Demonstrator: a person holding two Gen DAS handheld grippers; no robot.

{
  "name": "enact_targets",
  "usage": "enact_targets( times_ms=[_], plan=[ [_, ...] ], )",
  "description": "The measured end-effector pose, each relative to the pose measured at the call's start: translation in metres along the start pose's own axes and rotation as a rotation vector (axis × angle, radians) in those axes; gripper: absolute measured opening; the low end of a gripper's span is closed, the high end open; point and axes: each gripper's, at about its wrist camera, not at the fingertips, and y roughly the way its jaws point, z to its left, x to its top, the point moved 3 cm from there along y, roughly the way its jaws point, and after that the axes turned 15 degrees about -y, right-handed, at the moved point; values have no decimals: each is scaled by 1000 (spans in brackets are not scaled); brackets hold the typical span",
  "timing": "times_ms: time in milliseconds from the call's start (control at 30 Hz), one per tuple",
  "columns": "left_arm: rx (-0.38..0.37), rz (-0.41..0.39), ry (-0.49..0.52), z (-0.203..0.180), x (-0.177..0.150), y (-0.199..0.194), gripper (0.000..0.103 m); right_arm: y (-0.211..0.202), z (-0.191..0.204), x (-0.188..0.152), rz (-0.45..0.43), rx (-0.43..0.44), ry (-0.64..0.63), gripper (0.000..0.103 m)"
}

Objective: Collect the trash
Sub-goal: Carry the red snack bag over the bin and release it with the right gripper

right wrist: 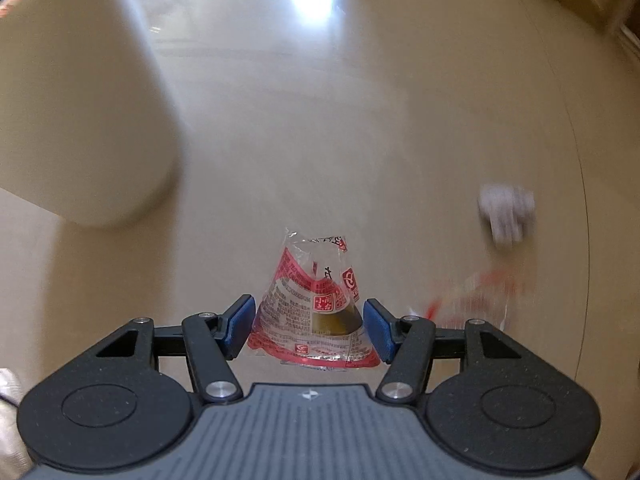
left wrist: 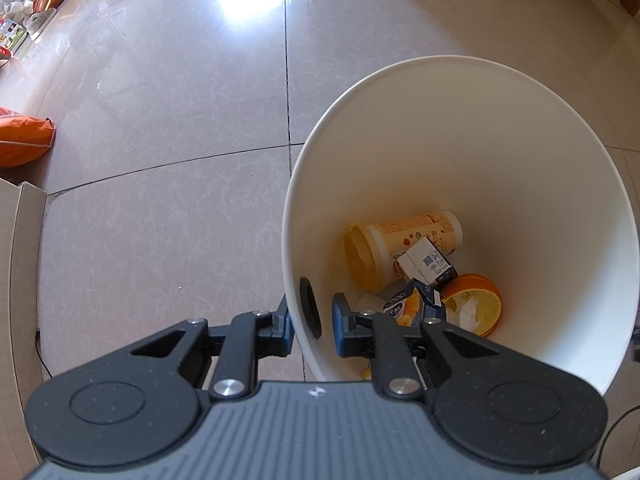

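A clear plastic wrapper [right wrist: 314, 300] with red print sits between the blue pads of the right tongs [right wrist: 310, 326]. The pads stand spread at either side of it, and whether they press it cannot be told, since a small gap shows along each edge. Below it the tiled floor [right wrist: 360, 140] is smeared with blur. On that floor to the right lie a crumpled white tissue [right wrist: 506, 210] and, nearer, another red-and-clear wrapper [right wrist: 476, 292], both blurred. A pale bin wall fills the upper left of this view.

The left tongs [left wrist: 312, 326] grip the rim of the white bin [left wrist: 520, 168], one pad outside the wall and one inside, closed on it. The bin is tilted so its inside faces the camera. At its bottom lie a yellow-lidded cup [left wrist: 396, 248] on its side, a small white carton [left wrist: 426, 262], a blue carton [left wrist: 412, 306] with orange print, and an orange cup [left wrist: 476, 304] holding crumpled tissue. An orange bag [left wrist: 22, 140] lies on the floor at far left.
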Motion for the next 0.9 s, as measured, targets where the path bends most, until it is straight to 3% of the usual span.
enact_targets(
  times_ms=[433,600,733,900],
  plan=[
    [-4,1,-3,1,0,0,16,-131,70,146,-235,145,-247,66],
    [-2,0,-2,0,0,0,16,-135,101,176,-282,166,-316,68],
    [-5,3,-7,1,0,1,16,-126,113,192,-278,159,-334,85],
    [-6,2,-14,1,1,0,16,-128,116,196,-277,168,-311,89]
  ],
)
